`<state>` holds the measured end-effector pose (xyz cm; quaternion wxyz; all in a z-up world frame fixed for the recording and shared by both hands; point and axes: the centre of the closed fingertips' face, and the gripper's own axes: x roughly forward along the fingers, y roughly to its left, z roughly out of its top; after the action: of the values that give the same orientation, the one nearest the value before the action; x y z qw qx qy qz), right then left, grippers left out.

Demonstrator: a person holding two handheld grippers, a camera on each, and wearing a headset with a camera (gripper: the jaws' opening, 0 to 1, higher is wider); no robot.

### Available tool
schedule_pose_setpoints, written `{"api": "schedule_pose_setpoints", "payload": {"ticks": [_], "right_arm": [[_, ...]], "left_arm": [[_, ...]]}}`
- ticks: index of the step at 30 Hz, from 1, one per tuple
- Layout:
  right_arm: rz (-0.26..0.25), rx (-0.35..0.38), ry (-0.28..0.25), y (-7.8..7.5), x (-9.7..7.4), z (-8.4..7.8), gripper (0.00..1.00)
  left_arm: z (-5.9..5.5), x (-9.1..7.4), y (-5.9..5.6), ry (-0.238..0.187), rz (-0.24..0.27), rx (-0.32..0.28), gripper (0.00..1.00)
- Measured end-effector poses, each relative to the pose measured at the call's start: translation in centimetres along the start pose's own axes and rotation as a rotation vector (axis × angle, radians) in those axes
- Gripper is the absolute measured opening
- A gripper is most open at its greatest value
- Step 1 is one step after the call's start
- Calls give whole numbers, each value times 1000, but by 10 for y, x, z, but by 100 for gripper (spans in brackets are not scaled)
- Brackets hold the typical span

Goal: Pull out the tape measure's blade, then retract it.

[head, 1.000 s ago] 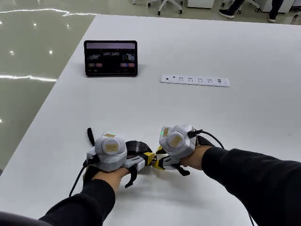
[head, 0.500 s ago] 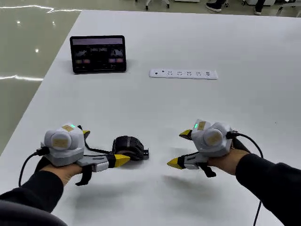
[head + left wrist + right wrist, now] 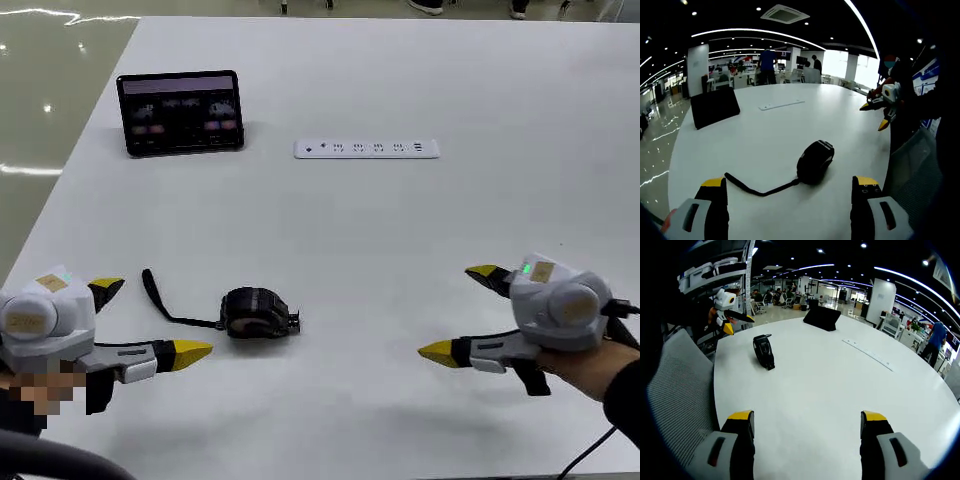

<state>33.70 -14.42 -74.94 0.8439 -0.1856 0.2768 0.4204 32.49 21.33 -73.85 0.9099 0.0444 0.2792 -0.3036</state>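
Note:
A black tape measure [image 3: 257, 312] lies on the white table [image 3: 400, 230], its black wrist strap [image 3: 160, 298] trailing to the left and its blade drawn in. It also lies ahead in the left gripper view, tape measure [image 3: 815, 161], and far off in the right gripper view, tape measure [image 3: 763, 351]. My left gripper [image 3: 150, 322] is open at the near left edge, apart from the tape measure, jaws spread [image 3: 789, 189]. My right gripper [image 3: 462, 312] is open at the near right with nothing between its yellow tips [image 3: 807, 421].
A dark tablet [image 3: 181, 112] stands propped at the far left of the table. A white power strip [image 3: 366, 149] lies at the far middle. People stand in the room beyond the table.
Both grippers let go of the tape measure and drew apart, left going left and right going right. The tape measure now lies free on the table. The head camera shifted too.

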Motion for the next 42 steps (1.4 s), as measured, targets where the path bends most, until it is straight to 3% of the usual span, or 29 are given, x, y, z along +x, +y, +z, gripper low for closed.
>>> {"api": "schedule_pose_setpoints", "payload": {"ticks": [2,8,13,17,23,30,36,40,41,42], "right_arm": [[-42,10,3,-5,-15,-9,83],[-92,44,27,-11,-45,-34,85],[-130,75,34,-15,-63,-42,87],[-151,101,35,-17,-74,-49,89],[-145,113,59,-6,-87,-65,93],[-130,143,48,2,-102,-67,100],[-140,135,45,-3,-106,-63,100],[-136,126,44,-7,-103,-63,100],[-138,117,47,-8,-101,-62,100],[-139,117,46,-10,-101,-61,100]], "left_arm": [[-2,-4,2,0,-1,-3,100],[-3,-16,9,-15,32,-12,100],[-12,-28,10,2,43,-7,100],[-18,-37,9,13,44,-17,100],[-24,-49,5,30,41,-18,100],[-19,-57,9,23,61,-20,100],[-18,-61,14,24,71,-18,100],[-13,-63,11,1,51,-33,100],[-14,-63,8,2,27,-58,100],[-14,-63,10,3,40,-47,100]]}}
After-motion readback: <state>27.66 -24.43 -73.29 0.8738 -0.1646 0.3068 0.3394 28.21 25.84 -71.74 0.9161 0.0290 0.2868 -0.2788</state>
